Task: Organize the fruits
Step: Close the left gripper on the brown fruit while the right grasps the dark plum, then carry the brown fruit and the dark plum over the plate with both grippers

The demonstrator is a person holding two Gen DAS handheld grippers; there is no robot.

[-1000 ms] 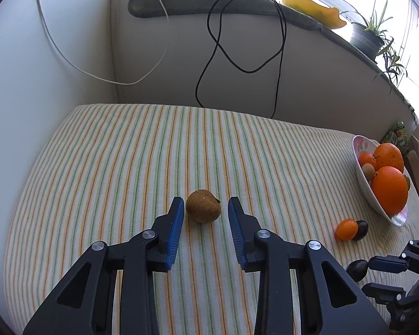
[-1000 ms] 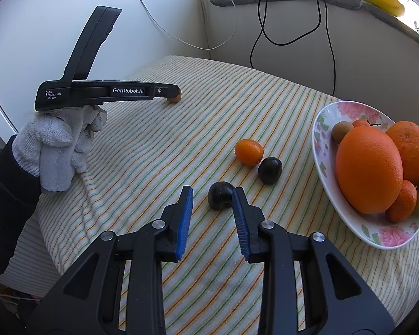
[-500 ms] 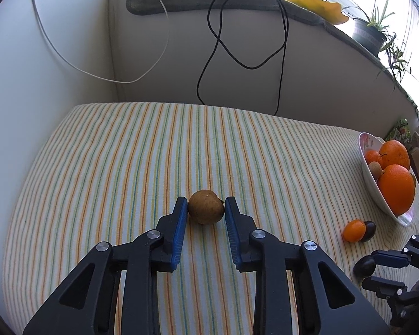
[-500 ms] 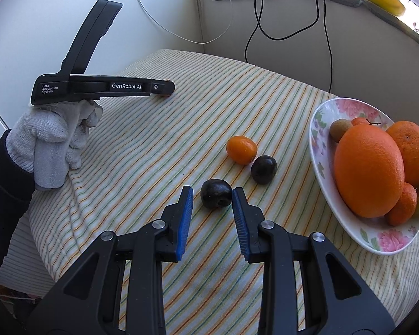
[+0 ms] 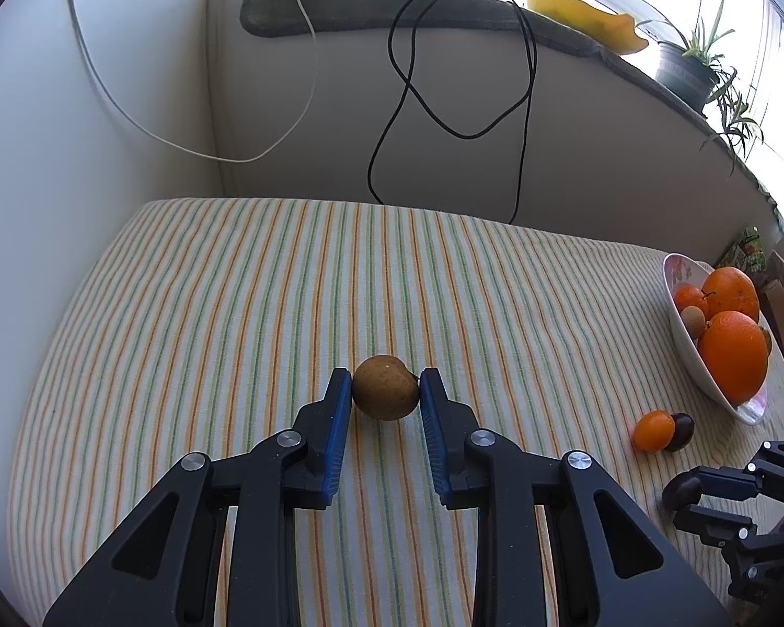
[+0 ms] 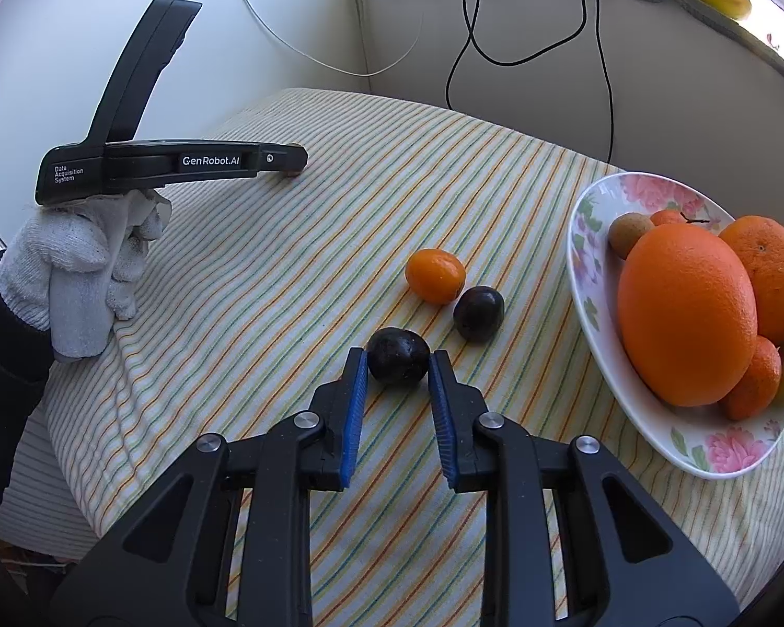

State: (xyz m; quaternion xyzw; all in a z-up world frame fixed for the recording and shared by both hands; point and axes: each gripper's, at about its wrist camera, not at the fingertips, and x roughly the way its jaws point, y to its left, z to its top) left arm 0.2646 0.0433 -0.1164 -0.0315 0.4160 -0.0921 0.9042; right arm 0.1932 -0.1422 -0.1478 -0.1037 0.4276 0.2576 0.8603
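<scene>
Fruits are lying in 2 places on the striped tablecloth [image 5: 235, 313]: some are sitting loose on the cloth and the rest are piling up in the floral bowl [image 6: 590, 282] at the right edge of the table.

A brown round fruit [image 5: 385, 386] is sitting on the cloth in the left wrist view, and the left gripper [image 5: 384, 392] is clamping it, with both blue pads touching its sides. In the right wrist view that same gripper is reaching out from a hand in a white glove [image 6: 73, 271], and only a sliver of the brown fruit is peeking past its tip.

A dark plum [image 6: 397, 355] is resting on the cloth between the fingers of the right gripper [image 6: 397, 366], whose jaws are closing; the left pad is looking as if it is touching the plum, while a thin gap is showing at the right pad. Just beyond it, a second dark plum [image 6: 479, 312] is lying against a small mandarin [image 6: 436, 276], both near the bowl but outside it.

Inside the bowl, 1 large orange [image 6: 687, 313] is taking up the front, another orange [image 6: 768, 271] is sitting behind it, and a small brown fruit [image 6: 627, 232] is nestling at the far rim.
</scene>
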